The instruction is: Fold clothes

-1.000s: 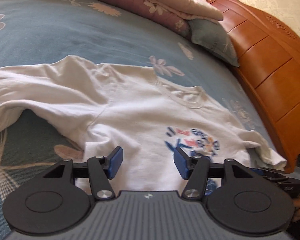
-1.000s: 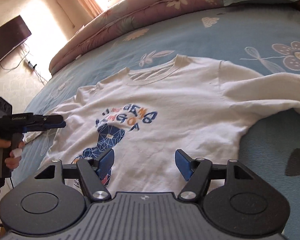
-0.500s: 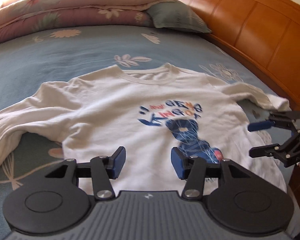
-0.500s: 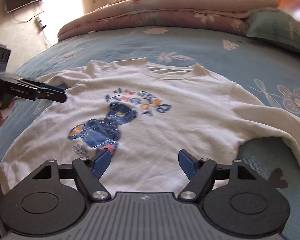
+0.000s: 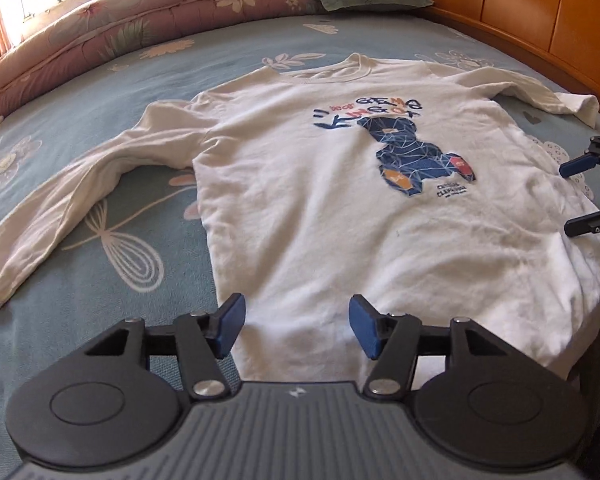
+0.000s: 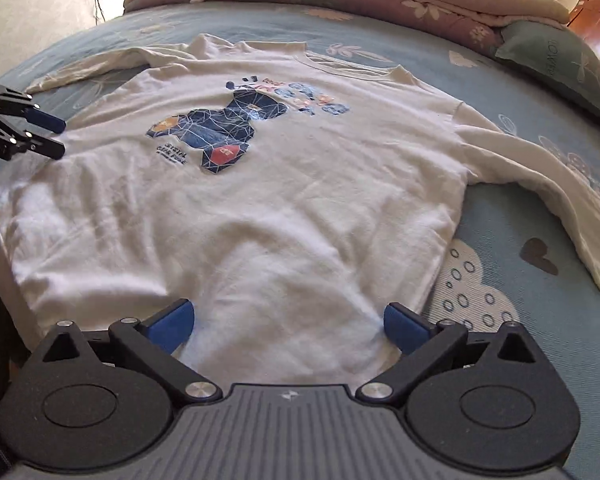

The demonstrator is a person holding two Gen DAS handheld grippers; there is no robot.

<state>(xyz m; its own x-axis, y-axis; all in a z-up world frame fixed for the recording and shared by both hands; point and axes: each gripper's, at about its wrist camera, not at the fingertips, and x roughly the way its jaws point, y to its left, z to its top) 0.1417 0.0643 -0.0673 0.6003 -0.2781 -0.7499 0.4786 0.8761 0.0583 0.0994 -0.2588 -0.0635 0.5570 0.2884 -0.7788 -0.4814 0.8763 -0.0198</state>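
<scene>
Shirt (image 5: pixel 340 216) flat on bed (image 5: pixel 80 280) — unfolded

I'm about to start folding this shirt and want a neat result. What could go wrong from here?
1. Both claws, left and right, are open near the hem of the white shirt; pinching one layer only could skew the fold.
2. The long sleeve lies spread across the bedsheet and may drag or bunch.

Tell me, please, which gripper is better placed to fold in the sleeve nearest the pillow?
Probably the right gripper: open over the shirt hem, with that sleeve lying on its right.
</scene>
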